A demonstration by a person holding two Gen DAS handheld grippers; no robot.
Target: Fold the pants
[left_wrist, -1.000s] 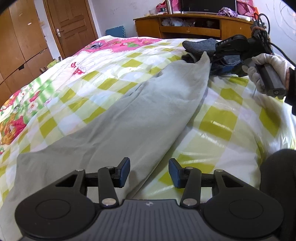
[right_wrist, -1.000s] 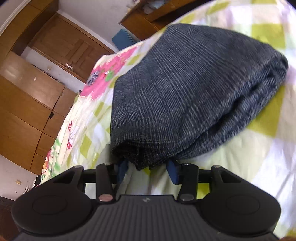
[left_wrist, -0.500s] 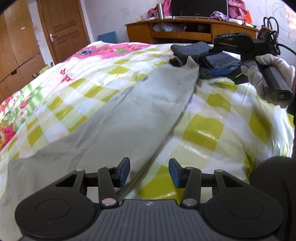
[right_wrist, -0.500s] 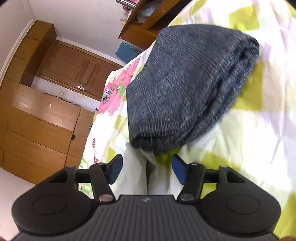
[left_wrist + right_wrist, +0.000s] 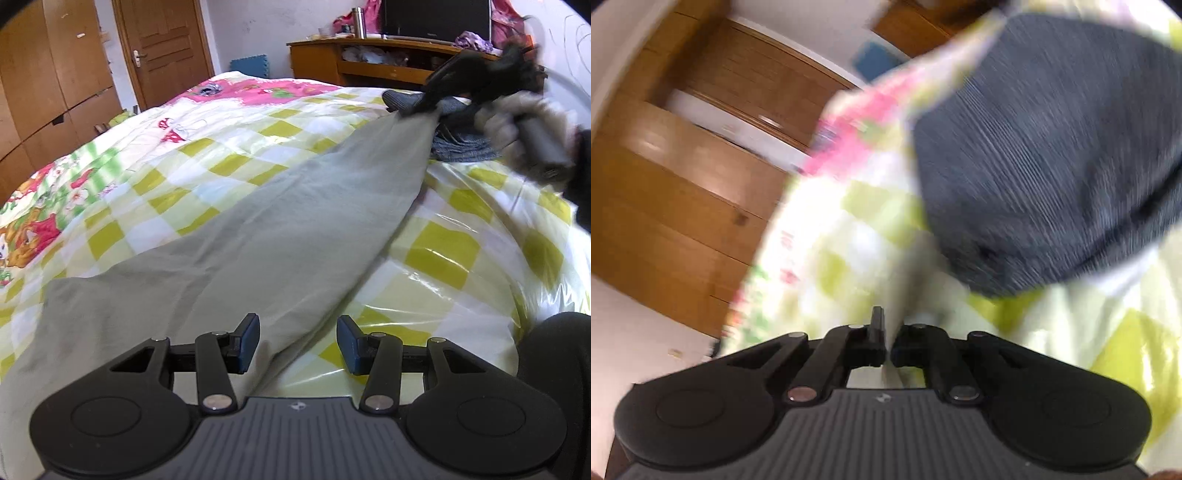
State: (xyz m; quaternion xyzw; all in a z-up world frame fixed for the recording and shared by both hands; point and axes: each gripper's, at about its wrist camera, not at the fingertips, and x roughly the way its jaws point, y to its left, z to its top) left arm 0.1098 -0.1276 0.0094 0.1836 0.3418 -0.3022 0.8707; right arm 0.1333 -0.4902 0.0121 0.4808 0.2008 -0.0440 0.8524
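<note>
Grey pants (image 5: 277, 221) lie stretched along the checked bedspread (image 5: 461, 251). My left gripper (image 5: 298, 343) hovers open over their near end, the cloth's folded edge between its blue pads without being pressed. At the far end, a gloved hand (image 5: 517, 125) holds my right gripper (image 5: 424, 107), which pinches the tip of the pants and lifts it off the bed. In the blurred right wrist view the right gripper (image 5: 888, 343) is shut, with a strip of pale grey cloth (image 5: 905, 288) rising from between its fingers.
A folded dark grey garment (image 5: 1052, 147) lies just beyond the right gripper, also visible as a dark pile (image 5: 461, 151) on the bed. A wooden desk (image 5: 369, 62) stands behind, wardrobes (image 5: 44, 92) and a door (image 5: 162, 48) to the left. A dark knee (image 5: 561, 369) is at lower right.
The right gripper, open beside the dark folded garment before, has shut on the far tip of the grey pants and raised it. The left gripper stays open in place.
</note>
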